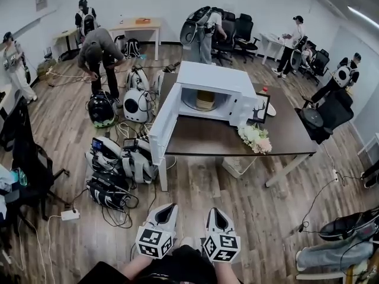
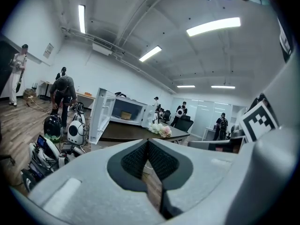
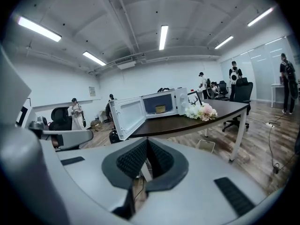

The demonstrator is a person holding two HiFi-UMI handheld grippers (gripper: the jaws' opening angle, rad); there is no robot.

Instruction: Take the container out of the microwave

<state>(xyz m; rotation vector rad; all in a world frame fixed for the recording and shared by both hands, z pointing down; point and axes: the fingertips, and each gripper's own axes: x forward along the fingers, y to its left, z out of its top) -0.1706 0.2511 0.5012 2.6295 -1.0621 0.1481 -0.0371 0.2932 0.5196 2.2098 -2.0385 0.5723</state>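
A white microwave [image 1: 214,78] stands on a dark table [image 1: 207,142] some way ahead of me, its door [image 1: 163,125] swung open to the left. Inside it sits a round tan container [image 1: 205,100], which also shows as the container [image 2: 125,115] in the left gripper view and the container [image 3: 160,109] in the right gripper view. My left gripper [image 1: 168,208] and right gripper [image 1: 215,212] hang side by side low in the head view, well short of the table. Both are shut with nothing between the pads, as seen at the left gripper [image 2: 148,143] and right gripper [image 3: 146,143].
A bunch of pale flowers [image 1: 255,138] and a framed picture [image 1: 260,107] stand on the table right of the microwave. Bags, helmets and cables [image 1: 112,170] crowd the floor left of the table. Several people and office chairs [image 1: 327,114] are around the room.
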